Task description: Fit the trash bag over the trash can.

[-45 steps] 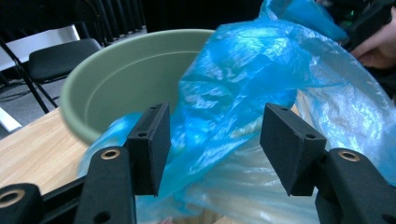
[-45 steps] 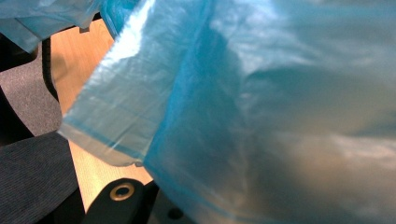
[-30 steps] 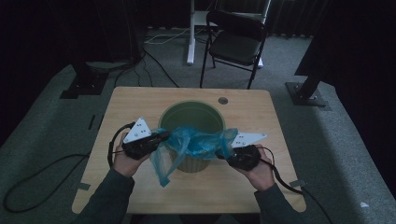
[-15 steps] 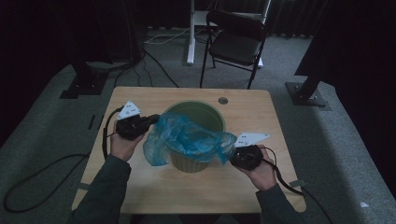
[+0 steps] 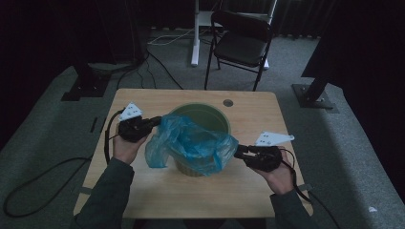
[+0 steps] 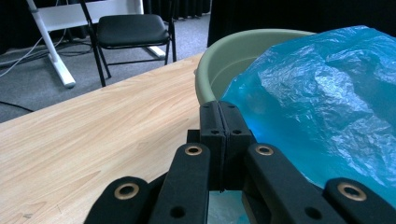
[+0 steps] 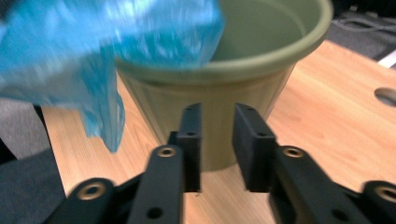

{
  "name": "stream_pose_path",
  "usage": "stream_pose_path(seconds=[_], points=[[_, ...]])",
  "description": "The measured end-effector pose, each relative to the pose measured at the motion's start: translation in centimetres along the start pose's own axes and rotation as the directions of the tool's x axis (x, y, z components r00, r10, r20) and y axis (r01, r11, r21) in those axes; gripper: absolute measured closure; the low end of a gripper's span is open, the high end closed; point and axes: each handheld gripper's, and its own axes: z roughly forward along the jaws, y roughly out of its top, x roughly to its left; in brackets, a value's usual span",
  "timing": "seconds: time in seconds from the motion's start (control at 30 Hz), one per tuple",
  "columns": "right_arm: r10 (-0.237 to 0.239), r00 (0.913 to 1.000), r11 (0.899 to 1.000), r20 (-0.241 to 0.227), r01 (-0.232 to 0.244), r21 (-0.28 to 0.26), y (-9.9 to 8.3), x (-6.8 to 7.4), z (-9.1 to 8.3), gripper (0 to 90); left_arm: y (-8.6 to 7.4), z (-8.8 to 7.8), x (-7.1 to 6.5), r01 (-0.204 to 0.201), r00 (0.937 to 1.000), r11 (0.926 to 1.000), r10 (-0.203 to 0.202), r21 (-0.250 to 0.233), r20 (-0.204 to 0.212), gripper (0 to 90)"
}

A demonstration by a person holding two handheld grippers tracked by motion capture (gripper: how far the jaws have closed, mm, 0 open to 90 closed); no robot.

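**Bag edge let go on the right, held on the left**

Dim grey carpet and a black folding chair [image 5: 241, 45] lie behind the wooden table [image 5: 143, 191] on which a green bin [image 5: 210, 117] stands upright, mouth upward. Compared with half a second ago, the right gripper [image 5: 239, 152] is drawn slightly back from the blue plastic bag [image 5: 196, 143], and its jaws have just been opening: in the right gripper view nothing is seen between them, only the bin's wall beyond. The left gripper [image 6: 219, 121] is clamped tight, with the bag's film lying against it and seemingly pinched at its edge. The bag is draped over the near and left part of the bin's rim, a loose flap hanging down outside on the left. Its long axis runs roughly across the table from one gripper to the other, the mouth facing down into the bin. The near-right edge is judged to be seated, or freed for a fresh grip; the far rim is not yet covered, so the lining is judged only partly done.
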Motion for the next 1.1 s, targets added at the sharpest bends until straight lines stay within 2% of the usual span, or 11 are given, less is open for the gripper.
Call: stream_pose_path(seconds=[0.2,0.3,0.4,0.47,0.6,0.63,0.83,1.1], points=[[-0.039,0.9985,0.997,-0.039,0.037,-0.070,1.0,0.6,-0.3,58.4,0.0,0.1,-0.1,-0.002,1.0000,1.0000,0.002,0.000,0.000,89.2],[-0.056,0.9978,0.995,-0.036,0.053,-0.087,1.6,0.8,-0.3,55.3,0.0,0.1,-0.1,-0.003,1.0000,1.0000,0.003,0.000,-0.001,89.2],[-0.064,0.9970,0.992,-0.043,0.059,-0.110,2.2,0.8,-0.2,56.1,0.0,0.1,-0.1,-0.004,1.0000,1.0000,0.004,0.001,-0.002,89.2],[-0.063,0.9971,0.991,-0.043,0.057,-0.119,2.6,0.7,-0.1,61.3,0.0,0.1,-0.1,-0.004,1.0000,1.0000,0.004,0.001,-0.002,89.1],[-0.054,0.9957,0.990,-0.076,0.043,-0.137,2.9,0.3,0.2,85.9,-0.1,0.1,-0.1,-0.005,1.0000,1.0000,0.005,0.004,-0.004,89.1],[-0.055,0.9961,0.990,-0.069,0.045,-0.137,2.9,0.2,0.2,89.8,-0.1,0.2,-0.1,-0.004,1.0000,1.0000,0.004,0.004,-0.006,89.2],[-0.033,0.9994,0.996,0.011,0.034,-0.087,2.4,-1.3,0.8,90.0,-0.2,0.6,0.1,0.013,0.9998,0.9999,-0.013,0.007,-0.014,89.2],[0.042,0.9971,0.997,0.063,-0.038,-0.070,1.5,-4.3,2.1,90.0,-0.2,1.5,0.5,0.045,0.9986,0.9989,-0.044,0.010,-0.027,89.3]])
